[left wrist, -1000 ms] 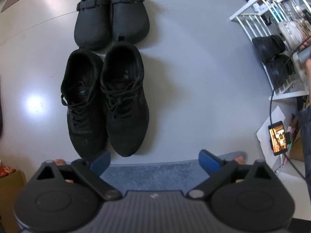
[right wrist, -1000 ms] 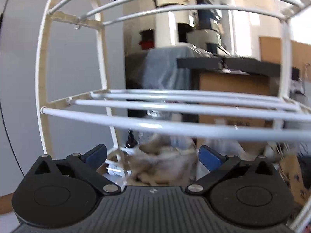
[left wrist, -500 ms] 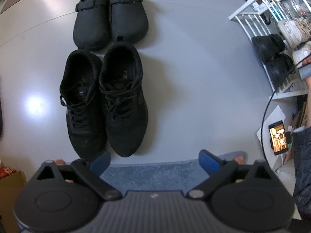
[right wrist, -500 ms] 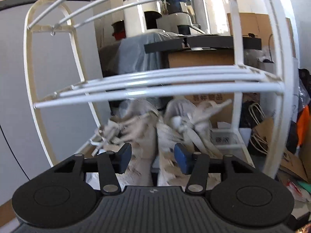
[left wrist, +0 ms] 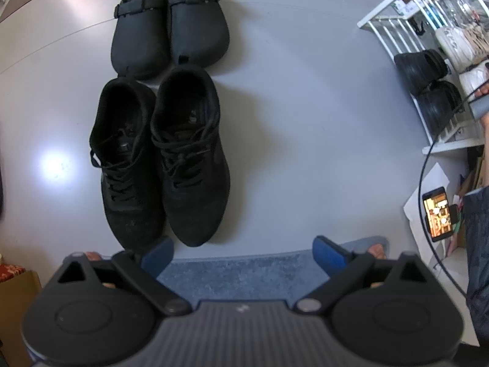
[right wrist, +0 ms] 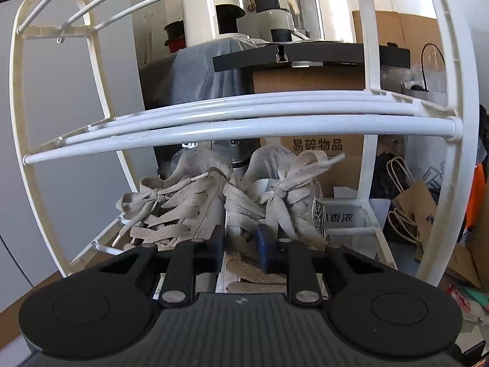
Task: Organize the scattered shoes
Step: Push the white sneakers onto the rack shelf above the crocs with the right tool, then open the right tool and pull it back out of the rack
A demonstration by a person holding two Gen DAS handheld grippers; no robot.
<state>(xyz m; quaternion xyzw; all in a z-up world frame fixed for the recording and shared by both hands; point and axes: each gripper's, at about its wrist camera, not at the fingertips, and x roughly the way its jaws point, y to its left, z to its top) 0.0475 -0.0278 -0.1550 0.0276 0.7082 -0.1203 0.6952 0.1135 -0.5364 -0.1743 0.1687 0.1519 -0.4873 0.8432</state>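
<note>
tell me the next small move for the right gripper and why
Probably set the pair down and open. The right gripper is shut on the inner sides of the beige sneakers, which already sit inside the white rack under a tier of bars. Whether the soles rest on the shelf is hidden.

Matt black cloth sneakers (left wrist: 162,159), smooth rubbery clogs (left wrist: 169,24), glossy grey floor (left wrist: 305,107), white-coated tubular rack (right wrist: 244,122), woven beige laces (right wrist: 275,195).
</note>
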